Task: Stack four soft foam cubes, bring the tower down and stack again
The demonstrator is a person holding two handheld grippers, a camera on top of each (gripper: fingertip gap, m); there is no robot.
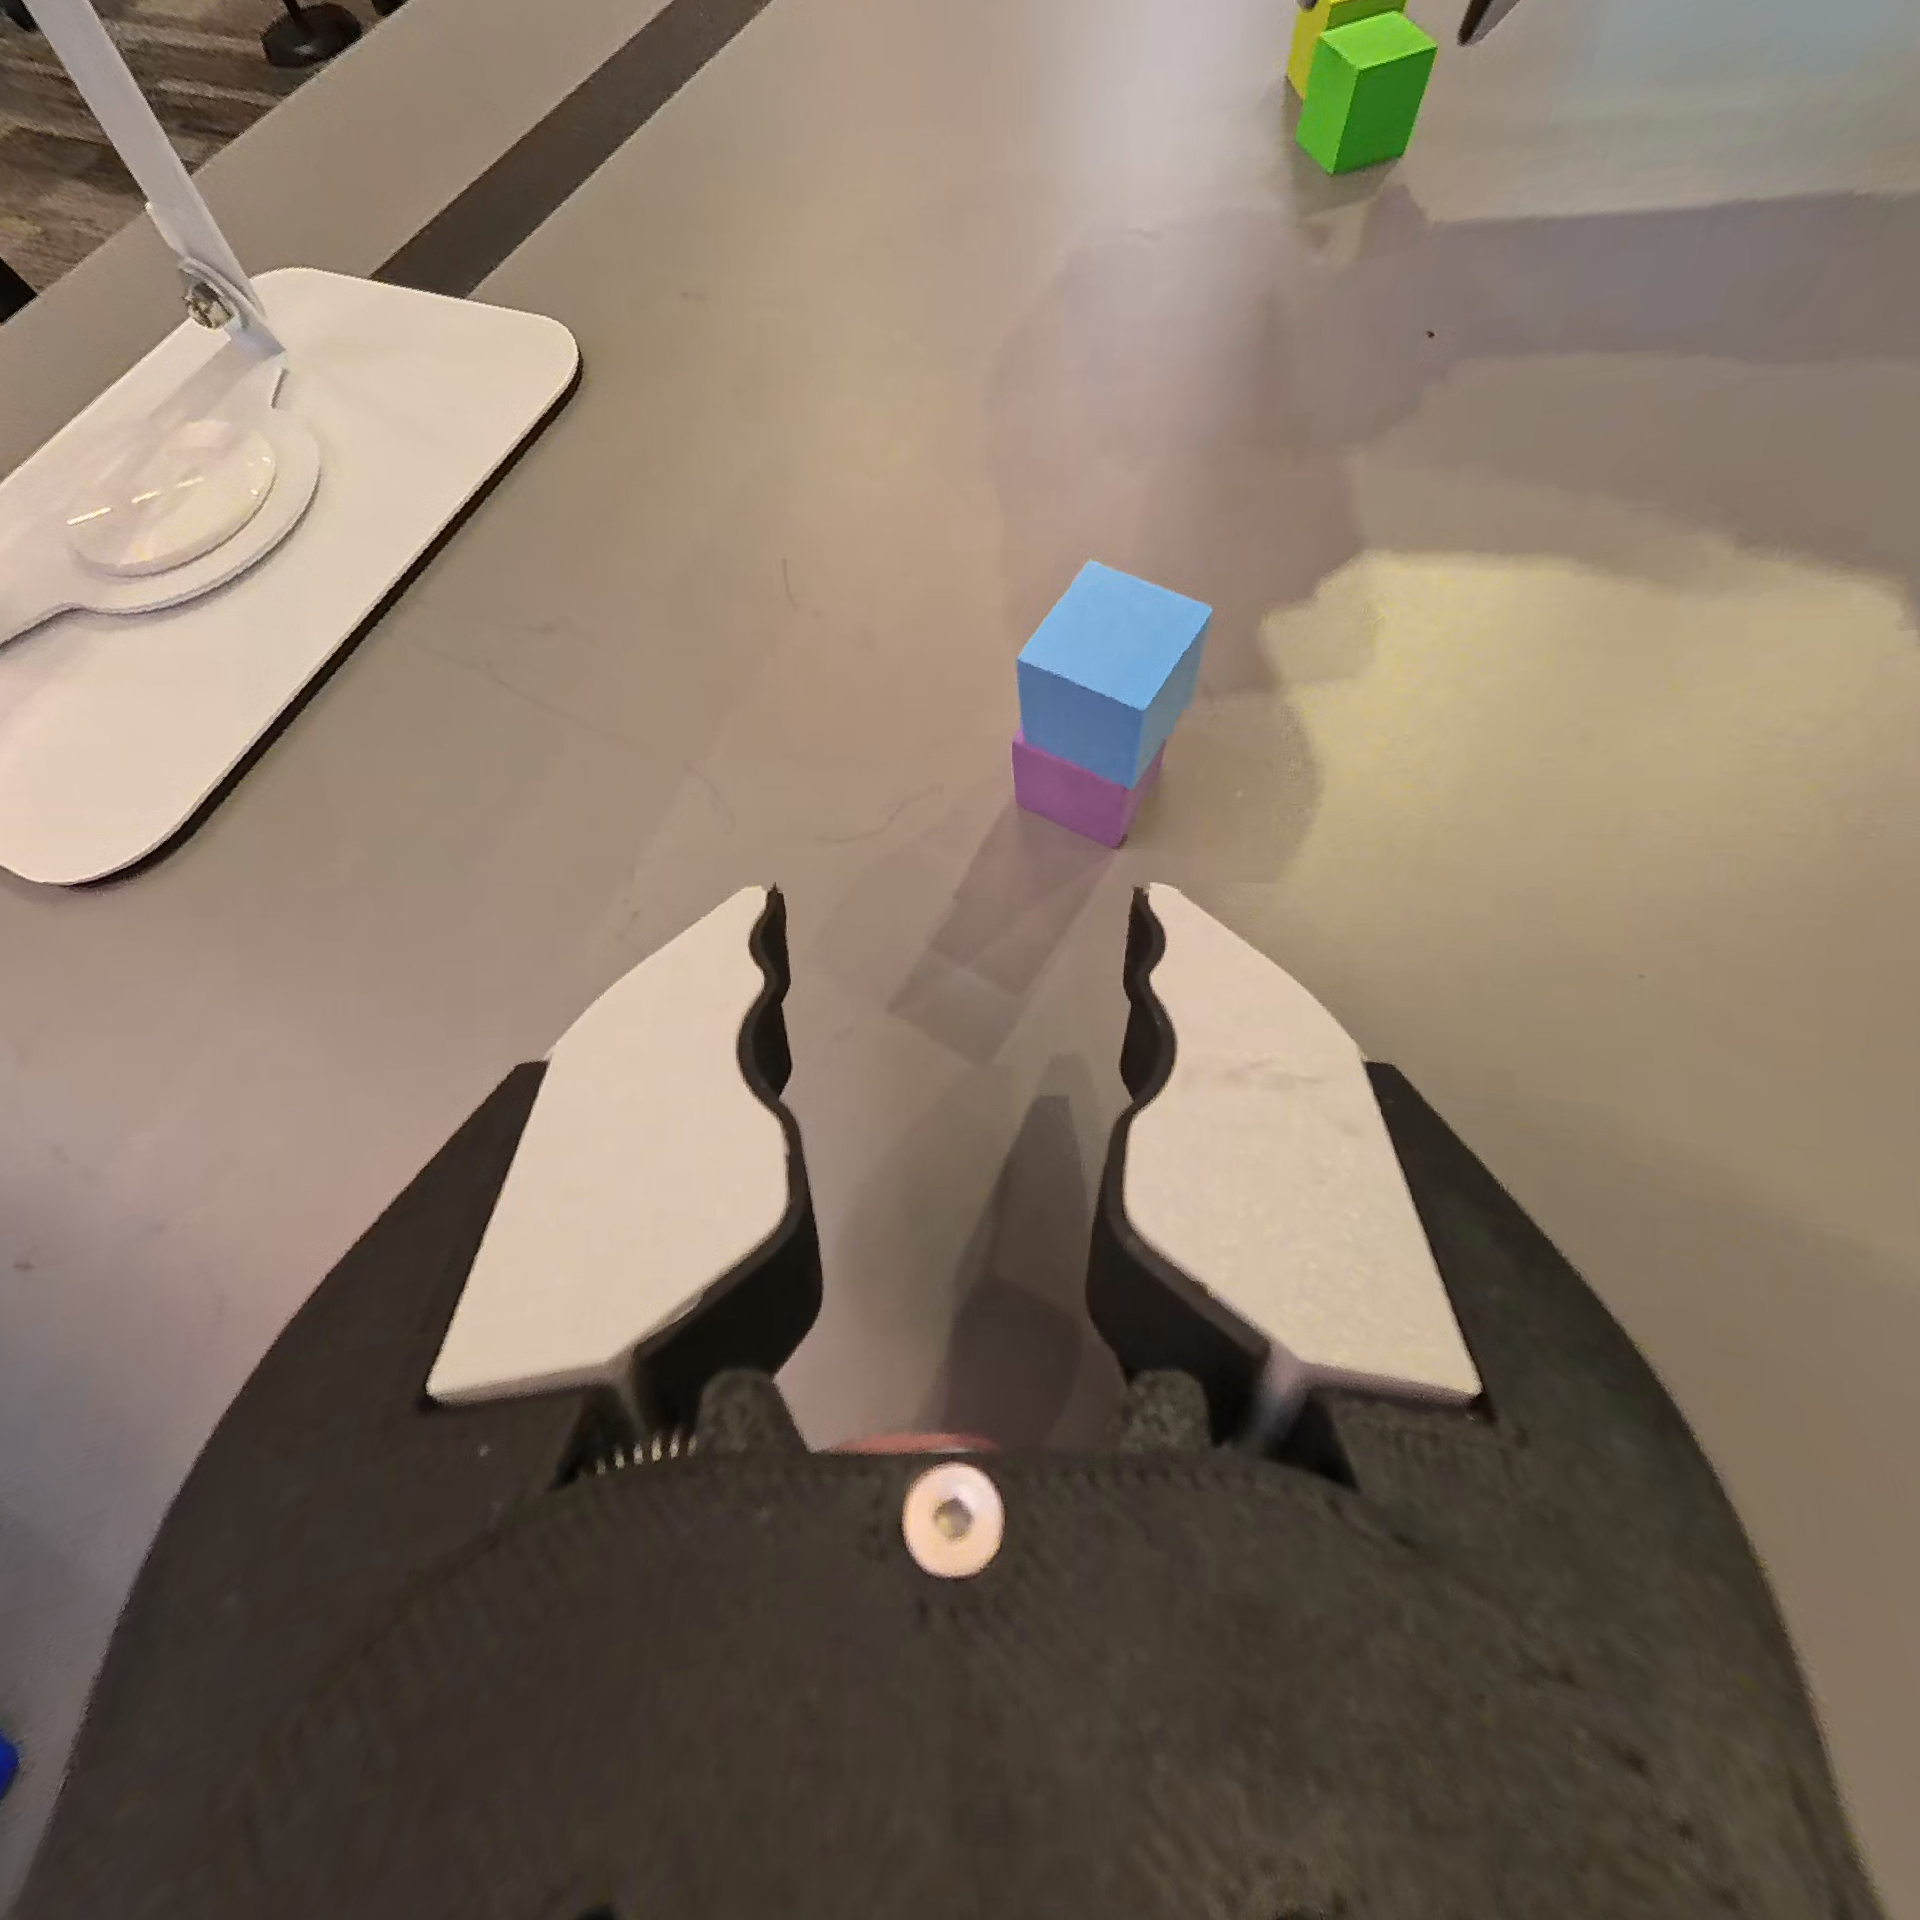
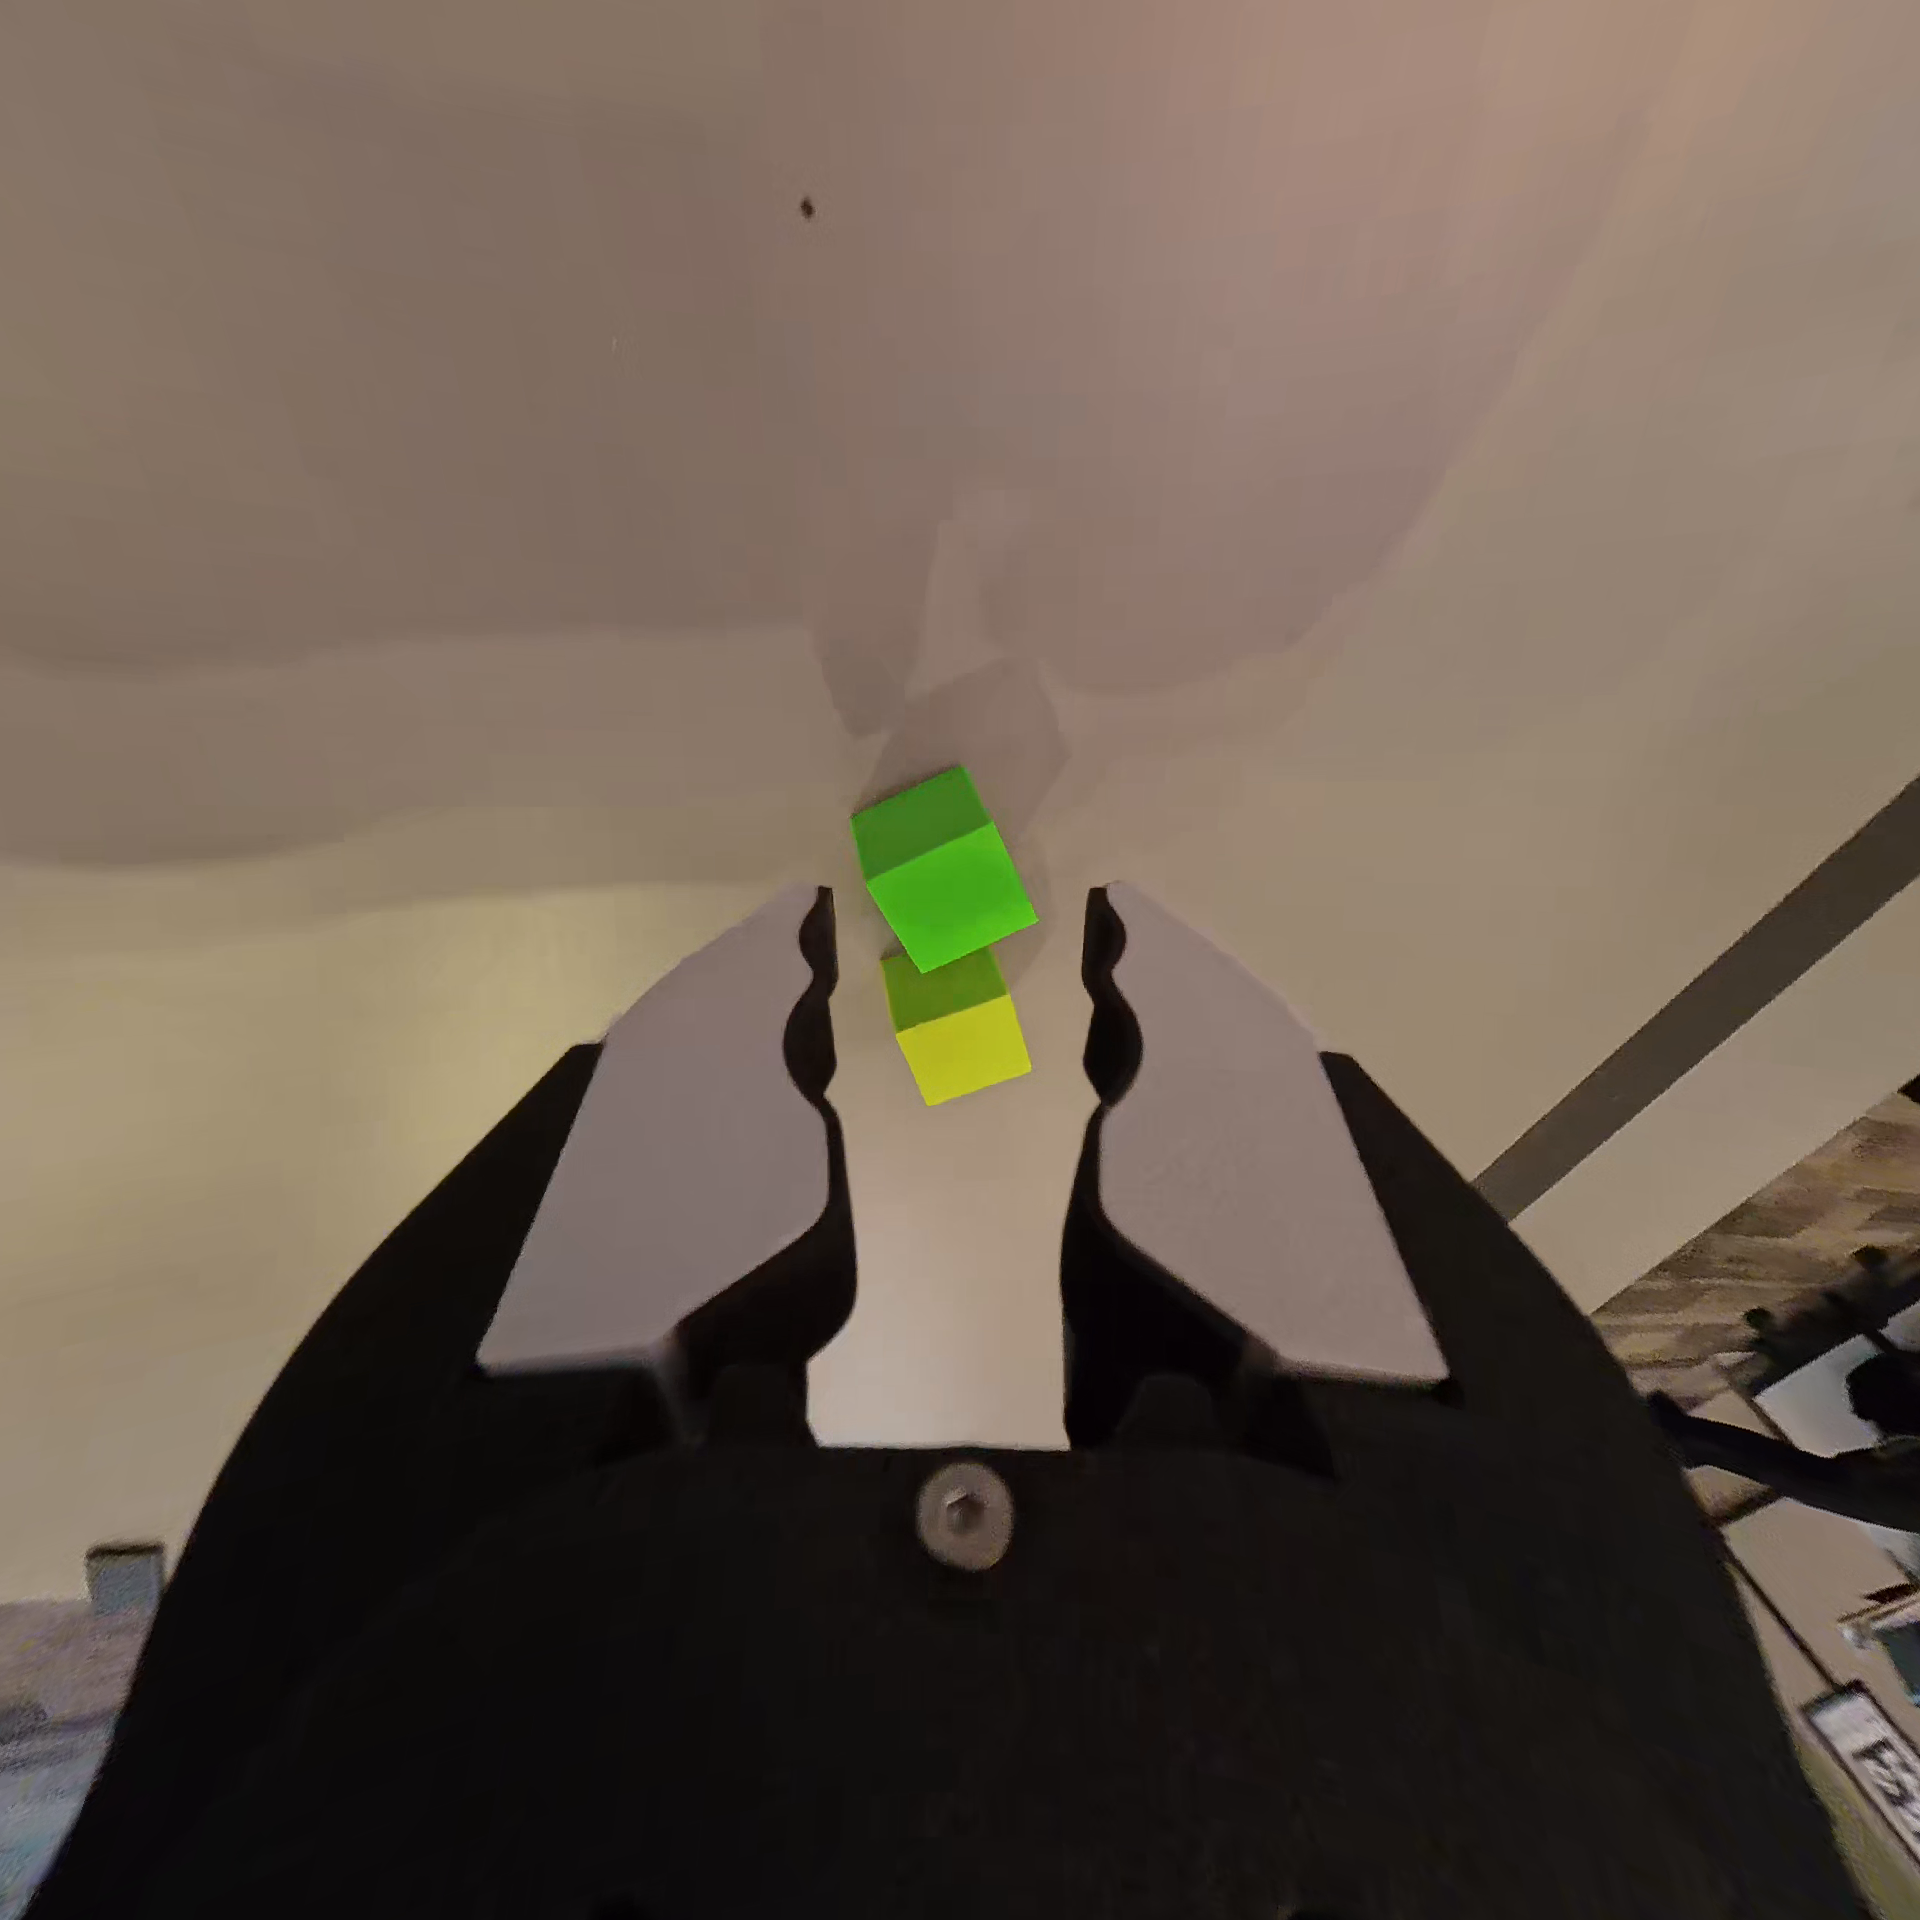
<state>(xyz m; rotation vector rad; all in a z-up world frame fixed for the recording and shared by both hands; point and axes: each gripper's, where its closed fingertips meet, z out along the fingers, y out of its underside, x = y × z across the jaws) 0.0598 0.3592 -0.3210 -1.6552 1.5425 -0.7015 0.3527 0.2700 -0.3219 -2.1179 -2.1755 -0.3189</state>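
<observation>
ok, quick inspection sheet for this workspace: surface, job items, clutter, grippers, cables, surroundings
Surface: grey table, glossy, dark strip along the far side.
Job's things: blue cube stacked on purple cube; green cube and yellow cube lie side by side on the table, apart from that stack.
Clutter: white stand base.
Grippers: left gripper open, empty, short of the stack; right gripper open above the green and yellow cubes, pads clear of both.
Cables: nothing seen.
Surroundings: patterned floor beyond the table edge.
</observation>
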